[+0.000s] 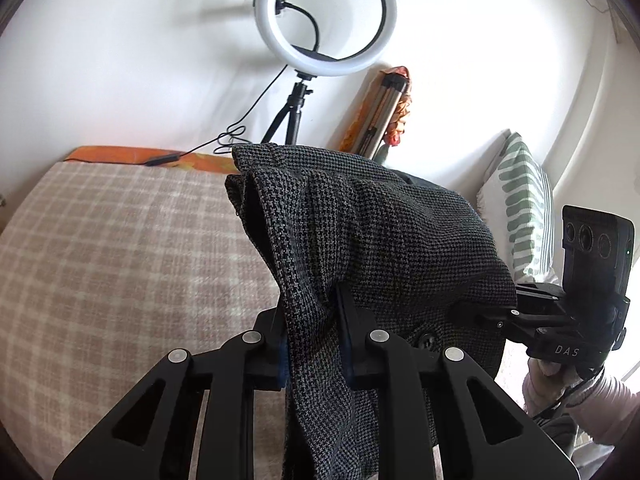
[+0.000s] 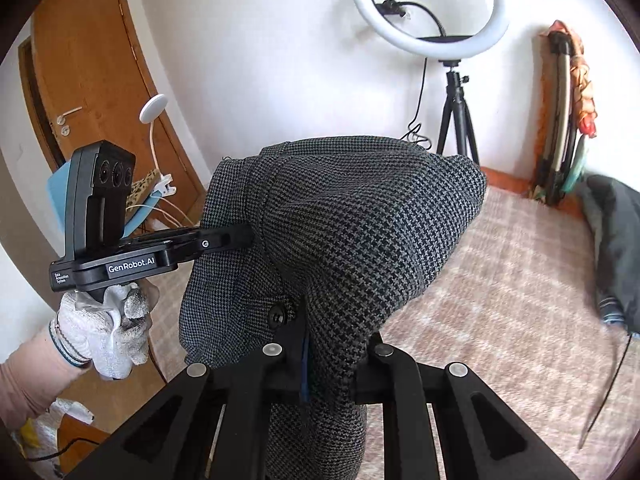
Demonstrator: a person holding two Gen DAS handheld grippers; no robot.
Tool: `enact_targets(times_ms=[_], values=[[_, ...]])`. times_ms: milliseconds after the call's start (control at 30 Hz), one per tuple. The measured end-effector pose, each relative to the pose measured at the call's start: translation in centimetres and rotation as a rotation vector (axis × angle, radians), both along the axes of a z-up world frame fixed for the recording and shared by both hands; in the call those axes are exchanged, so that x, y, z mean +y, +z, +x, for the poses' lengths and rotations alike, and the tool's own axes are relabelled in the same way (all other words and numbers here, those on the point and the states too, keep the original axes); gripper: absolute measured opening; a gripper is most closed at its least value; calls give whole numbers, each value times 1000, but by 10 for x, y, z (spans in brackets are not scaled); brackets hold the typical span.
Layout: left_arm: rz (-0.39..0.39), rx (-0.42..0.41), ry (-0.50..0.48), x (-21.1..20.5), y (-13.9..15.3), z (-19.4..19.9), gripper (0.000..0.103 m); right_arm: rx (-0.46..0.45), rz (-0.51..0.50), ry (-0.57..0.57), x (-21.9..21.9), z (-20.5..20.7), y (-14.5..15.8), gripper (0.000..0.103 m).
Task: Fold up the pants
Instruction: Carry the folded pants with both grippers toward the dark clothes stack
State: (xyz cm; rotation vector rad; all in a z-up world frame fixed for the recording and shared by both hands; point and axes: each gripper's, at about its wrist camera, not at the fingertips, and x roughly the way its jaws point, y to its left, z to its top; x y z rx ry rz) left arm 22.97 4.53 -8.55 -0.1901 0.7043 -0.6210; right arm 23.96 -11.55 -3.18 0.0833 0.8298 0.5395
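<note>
Dark grey houndstooth pants [image 1: 380, 232] hang bunched above the bed, held up at the waist end. My left gripper [image 1: 310, 312] is shut on a fold of the cloth, which drapes down between its fingers. In the left wrist view my right gripper [image 1: 492, 316] comes in from the right, its tips buried in the same fabric near a black button [image 1: 426, 340]. In the right wrist view the pants [image 2: 360, 220] cover my right gripper [image 2: 328, 332], which is shut on them beside the button [image 2: 277, 315]. A gloved hand [image 2: 104, 332] holds the left gripper [image 2: 240, 238], clamped on the cloth's left edge.
A bed with a beige plaid cover [image 1: 120, 260] lies below. A ring light on a tripod [image 1: 326, 20] stands at the wall, with a folded frame [image 1: 384, 112] leaning beside it. A green-striped pillow [image 1: 520, 208] and a dark garment [image 2: 612, 240] lie at the right; a wooden door [image 2: 92, 80] is at the left.
</note>
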Motion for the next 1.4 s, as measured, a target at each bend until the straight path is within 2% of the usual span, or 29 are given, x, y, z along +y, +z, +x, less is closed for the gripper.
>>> enact_targets(times_ms=[200, 300, 367, 467, 600, 700, 733, 767, 800, 833, 867, 900, 967, 1000, 1100, 1267, 1300, 1333, 1367, 1400], values=[[-25, -93, -94, -60, 30, 16, 13, -52, -33, -92, -59, 7, 30, 11], [-53, -76, -134, -91, 33, 32, 13, -60, -81, -134, -87, 14, 36, 11], [-79, -30, -156, -111, 27, 48, 13, -17, -61, -163, -112, 24, 32, 11], [-112, 118, -207, -151, 0, 75, 13, 97, -51, -208, -153, 38, 8, 11], [-31, 261, -263, -212, -46, 93, 17, 270, 4, -287, -213, 49, -54, 11], [55, 302, -275, -242, -69, 97, 17, 345, 6, -319, -241, 52, -91, 11], [66, 316, -268, -244, -73, 98, 20, 362, 19, -322, -248, 53, -99, 11], [66, 342, -264, -244, -77, 100, 27, 371, 45, -317, -254, 54, -105, 12], [80, 361, -254, -242, -81, 101, 34, 376, 71, -308, -258, 54, -109, 14], [103, 357, -239, -240, -83, 102, 45, 382, 90, -301, -261, 54, -110, 16], [124, 348, -224, -237, -84, 102, 46, 388, 97, -302, -264, 55, -111, 25], [126, 360, -220, -235, -86, 104, 46, 392, 90, -306, -267, 54, -112, 41], [90, 413, -228, -232, -93, 110, 47, 390, 92, -315, -272, 49, -113, 53], [78, 434, -234, -232, -97, 113, 48, 398, 118, -318, -275, 46, -117, 57], [47, 486, -269, -241, -111, 114, 48, 434, 212, -339, -286, 47, -134, 59], [-18, 501, -321, -246, -118, 115, 50, 440, 314, -348, -287, 49, -154, 57], [-41, 510, -320, -244, -119, 117, 50, 437, 339, -344, -286, 51, -156, 48], [-46, 513, -314, -244, -119, 118, 42, 438, 354, -337, -283, 52, -157, 39], [-42, 509, -314, -246, -120, 117, 36, 429, 333, -334, -277, 54, -155, 24], [-30, 481, -308, -246, -117, 114, 34, 401, 276, -333, -269, 54, -147, 21]])
